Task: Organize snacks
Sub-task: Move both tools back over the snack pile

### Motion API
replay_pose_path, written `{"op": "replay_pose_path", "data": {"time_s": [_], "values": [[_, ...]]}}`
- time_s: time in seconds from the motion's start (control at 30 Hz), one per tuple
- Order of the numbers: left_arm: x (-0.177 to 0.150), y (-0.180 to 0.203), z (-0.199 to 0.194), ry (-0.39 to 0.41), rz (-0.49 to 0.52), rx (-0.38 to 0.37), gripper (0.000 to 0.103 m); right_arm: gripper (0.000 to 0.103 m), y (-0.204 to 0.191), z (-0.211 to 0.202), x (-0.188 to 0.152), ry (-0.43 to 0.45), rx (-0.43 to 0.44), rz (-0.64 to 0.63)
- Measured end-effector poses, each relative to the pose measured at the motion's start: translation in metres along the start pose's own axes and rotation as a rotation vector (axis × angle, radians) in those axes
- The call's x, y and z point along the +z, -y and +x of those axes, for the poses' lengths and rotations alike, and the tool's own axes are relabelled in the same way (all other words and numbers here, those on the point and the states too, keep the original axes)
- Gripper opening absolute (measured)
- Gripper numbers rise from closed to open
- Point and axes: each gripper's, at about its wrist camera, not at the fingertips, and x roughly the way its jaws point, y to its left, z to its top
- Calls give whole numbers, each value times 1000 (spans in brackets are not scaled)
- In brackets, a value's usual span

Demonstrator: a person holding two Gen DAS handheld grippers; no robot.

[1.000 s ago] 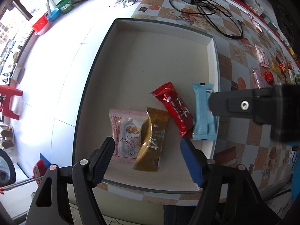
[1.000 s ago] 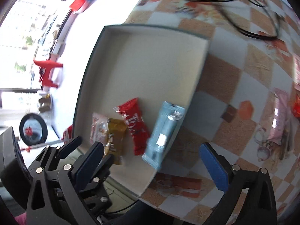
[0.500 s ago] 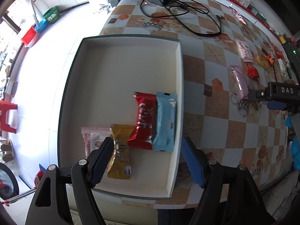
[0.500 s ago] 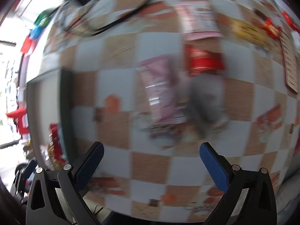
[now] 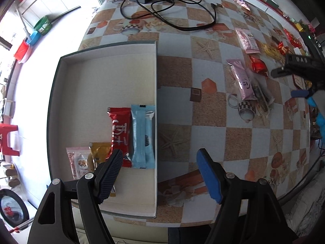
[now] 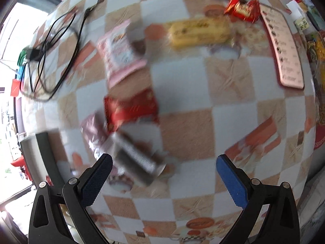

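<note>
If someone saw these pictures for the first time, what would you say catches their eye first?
Probably the shallow white tray with a row of snacks along its near right side, the red packet and light blue packet brightest. Next, loose snacks lie scattered on the checkered tablecloth, beneath the open right claw.

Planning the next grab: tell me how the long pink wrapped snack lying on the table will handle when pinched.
The long pink snack probably flexes: it looks like a slim bar in a thin wrapper. Its glossy film shows glare, so the fingers may slip. It is flat, so unlikely to roll, but it touches a dark packet, which may shift too.
</note>
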Motion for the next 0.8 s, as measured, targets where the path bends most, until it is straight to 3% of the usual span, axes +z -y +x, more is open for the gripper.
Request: {"op": "replay_pose_path", "data": {"time_s": [0.33,0.63,0.67,0.8], "values": [[12,24,12,-43,-1,12,79,103,37,-15,78,41,6,69],[10,37,18,-72,-5,48,79,103,40,-21,158,119,9,51],[9,37,18,-75,-8,51,79,103,34,-19,147,127,8,48],[3,38,22,-97,-18,70,79,103,15,-5,162,118,32,-29]]}}
